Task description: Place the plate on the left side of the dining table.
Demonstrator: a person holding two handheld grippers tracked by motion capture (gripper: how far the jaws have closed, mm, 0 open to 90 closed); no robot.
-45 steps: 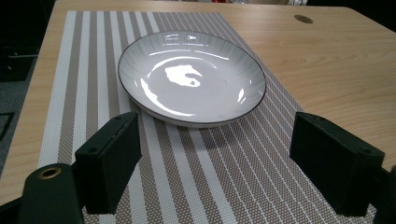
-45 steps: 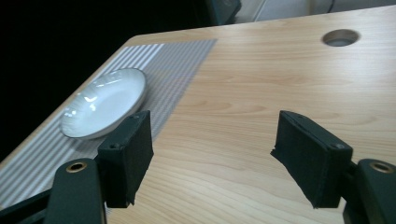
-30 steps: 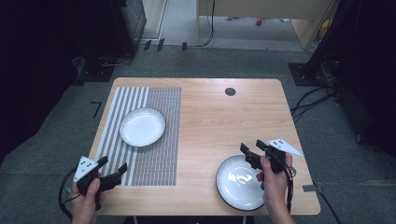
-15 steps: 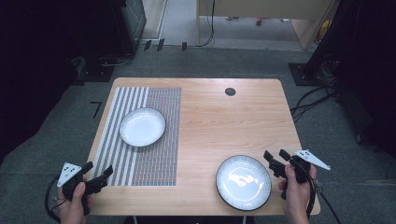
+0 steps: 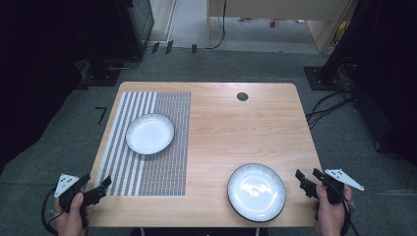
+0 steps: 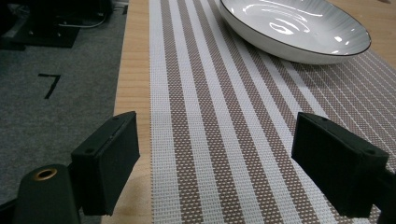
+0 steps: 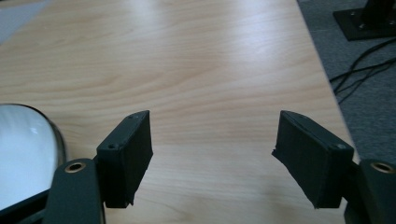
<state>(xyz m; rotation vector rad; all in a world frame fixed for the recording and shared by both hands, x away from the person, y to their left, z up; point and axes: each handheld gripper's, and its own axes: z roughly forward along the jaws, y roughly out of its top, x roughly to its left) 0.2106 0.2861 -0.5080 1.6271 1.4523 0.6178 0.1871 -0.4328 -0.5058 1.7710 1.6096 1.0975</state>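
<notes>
Two white plates with dark rims are on the wooden table. One plate (image 5: 150, 133) (image 6: 294, 28) rests on the striped placemat (image 5: 147, 147) (image 6: 224, 121) at the left. The other plate (image 5: 256, 191) (image 7: 23, 154) lies on bare wood near the front right. My left gripper (image 5: 93, 189) (image 6: 219, 163) is open at the front left corner, over the mat's near edge, with nothing between its jaws. My right gripper (image 5: 307, 178) (image 7: 215, 154) is open at the table's front right edge, just right of the near plate, holding nothing.
A small dark round grommet (image 5: 242, 96) sits in the tabletop at the back. Grey carpet surrounds the table (image 5: 236, 132), with cables (image 5: 327, 105) on the floor at the right and dark equipment stands behind.
Both grippers have drawn back and outward toward the table's front corners. The right gripper moved off the near plate to its right side; the plate stays put.
</notes>
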